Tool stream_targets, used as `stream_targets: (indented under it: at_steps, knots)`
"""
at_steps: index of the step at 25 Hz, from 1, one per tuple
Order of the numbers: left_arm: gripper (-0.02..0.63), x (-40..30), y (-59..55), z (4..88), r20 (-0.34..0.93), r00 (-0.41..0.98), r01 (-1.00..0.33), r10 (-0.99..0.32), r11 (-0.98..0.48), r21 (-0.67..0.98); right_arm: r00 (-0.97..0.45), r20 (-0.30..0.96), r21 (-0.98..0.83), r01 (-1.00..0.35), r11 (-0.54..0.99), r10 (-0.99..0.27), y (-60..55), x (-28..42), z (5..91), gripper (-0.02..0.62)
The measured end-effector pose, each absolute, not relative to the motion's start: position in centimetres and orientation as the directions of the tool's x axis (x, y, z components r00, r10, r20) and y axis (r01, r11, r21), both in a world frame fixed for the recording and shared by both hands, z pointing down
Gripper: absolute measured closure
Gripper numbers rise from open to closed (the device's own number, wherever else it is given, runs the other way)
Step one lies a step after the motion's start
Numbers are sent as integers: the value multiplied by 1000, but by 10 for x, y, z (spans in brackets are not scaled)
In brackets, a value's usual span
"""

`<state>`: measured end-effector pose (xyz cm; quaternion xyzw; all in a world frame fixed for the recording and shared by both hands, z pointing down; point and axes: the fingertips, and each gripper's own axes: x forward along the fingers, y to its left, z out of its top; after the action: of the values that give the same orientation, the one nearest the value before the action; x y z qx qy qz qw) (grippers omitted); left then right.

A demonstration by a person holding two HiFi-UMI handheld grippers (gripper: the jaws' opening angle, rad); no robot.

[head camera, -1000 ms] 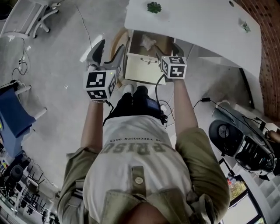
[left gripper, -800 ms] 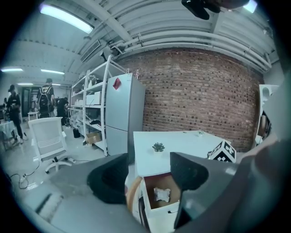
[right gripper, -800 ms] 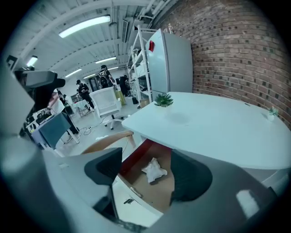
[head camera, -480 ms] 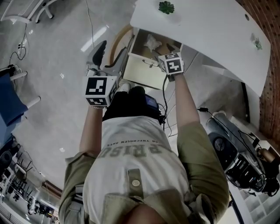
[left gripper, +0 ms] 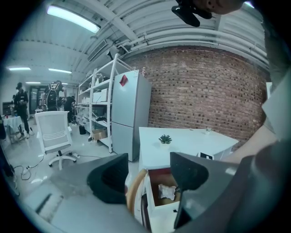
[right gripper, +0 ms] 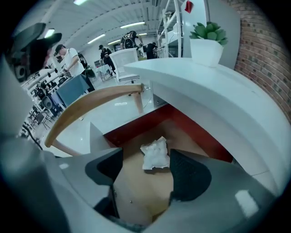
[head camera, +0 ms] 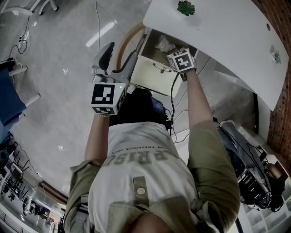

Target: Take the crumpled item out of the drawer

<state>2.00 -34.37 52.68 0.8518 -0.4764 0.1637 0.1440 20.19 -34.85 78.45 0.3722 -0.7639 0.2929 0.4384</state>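
Left gripper (left gripper: 150,175) and right gripper (right gripper: 144,169) fingers spread; right faces crumpled item (right gripper: 154,154), seemingly paper, in drawer (right gripper: 136,125).

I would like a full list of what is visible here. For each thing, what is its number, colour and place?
crumpled paper: one, white, lying inside the open drawer
drawer: one, cream front, pulled out from under the desk
desk: one, white, above the drawer
potted plant: one, green, on the desk top
wooden chair: one, light brown curved back, beside the drawer
office chair: one, white, on the floor far from the desk
refrigerator: one, grey, near the brick wall
brick wall: one, red-brown, behind the desk
left gripper: one, black jaws apart, empty, held back from the drawer
right gripper: one, black jaws apart, empty, over the drawer, short of the paper
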Motion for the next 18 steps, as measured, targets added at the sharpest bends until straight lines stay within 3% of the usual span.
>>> stream_targets:
  at_steps: [18]
  knots:
    - [304, 13, -364, 570, 419, 486, -862, -767, -499, 87, -232, 966, -102, -755, 648, -117, -357, 207, 867, 268]
